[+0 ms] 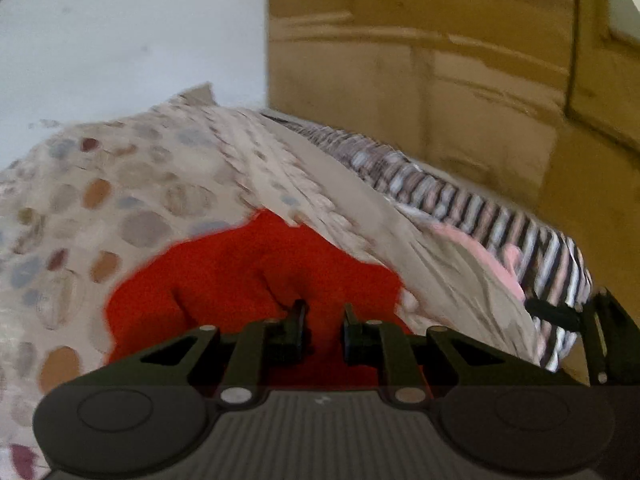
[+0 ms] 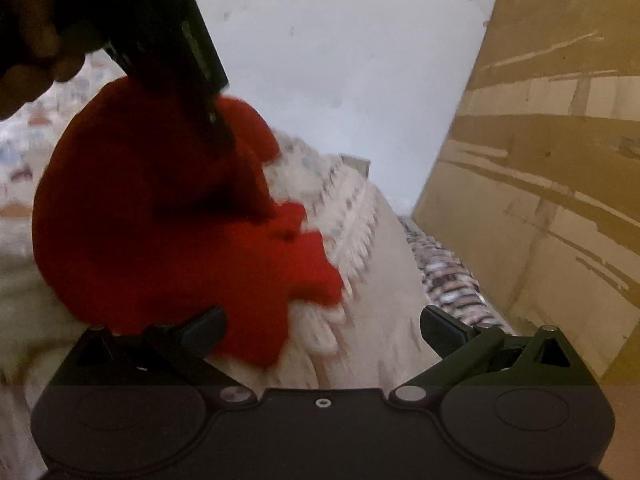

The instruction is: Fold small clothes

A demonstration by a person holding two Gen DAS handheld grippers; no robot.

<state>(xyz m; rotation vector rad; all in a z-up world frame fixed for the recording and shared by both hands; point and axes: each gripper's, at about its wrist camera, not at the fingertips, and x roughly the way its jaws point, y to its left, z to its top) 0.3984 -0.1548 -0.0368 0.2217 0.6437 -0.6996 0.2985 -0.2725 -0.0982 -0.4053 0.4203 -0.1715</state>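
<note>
While lifted, red garment [image 2: 160, 216] (bunched)

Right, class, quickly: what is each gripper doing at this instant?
Left gripper: jaws nearly closed, pinching the red fleece garment.
Right gripper: jaws wide open, holding nothing; the garment's edge lies in front of them.
</note>
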